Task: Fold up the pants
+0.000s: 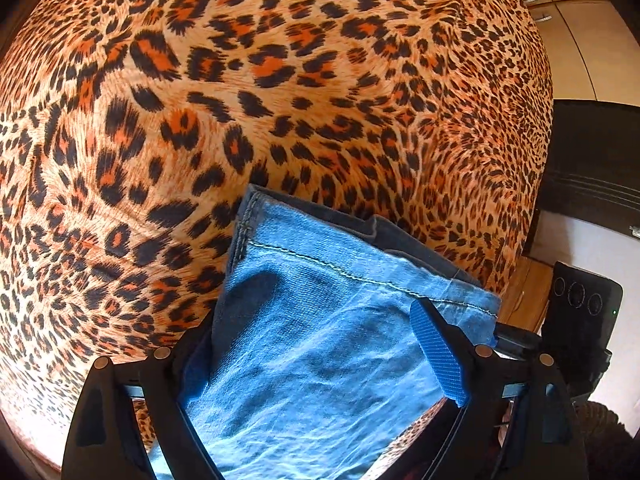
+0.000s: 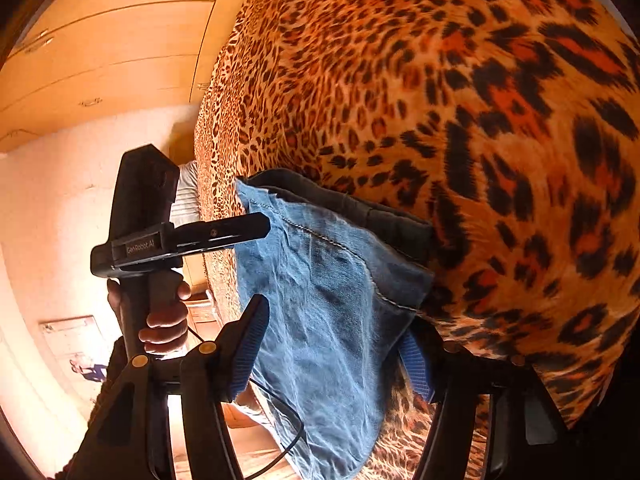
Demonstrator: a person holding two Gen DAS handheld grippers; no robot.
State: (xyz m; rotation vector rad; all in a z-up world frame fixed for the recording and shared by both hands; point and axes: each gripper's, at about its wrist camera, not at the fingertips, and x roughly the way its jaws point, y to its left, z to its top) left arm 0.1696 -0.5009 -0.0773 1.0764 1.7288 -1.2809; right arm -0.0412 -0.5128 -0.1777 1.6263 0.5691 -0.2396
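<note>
— Where the left wrist view is taken first, what is seen?
— The pants (image 1: 320, 340) are seen draped between the spread fingers of the left gripper (image 1: 320, 360); whether the blue pads press the denim cannot be told. A speaker (image 1: 580, 304) past the bedspread's (image 1: 280, 80) right edge is shown only here.

— And the right wrist view?
— The left hand (image 2: 164, 320) on its handle is shown only there. The right gripper (image 2: 336, 356) stands apart around the cloth, its grip unclear. The hem points up the bed, the long axis running toward the camera.
</note>
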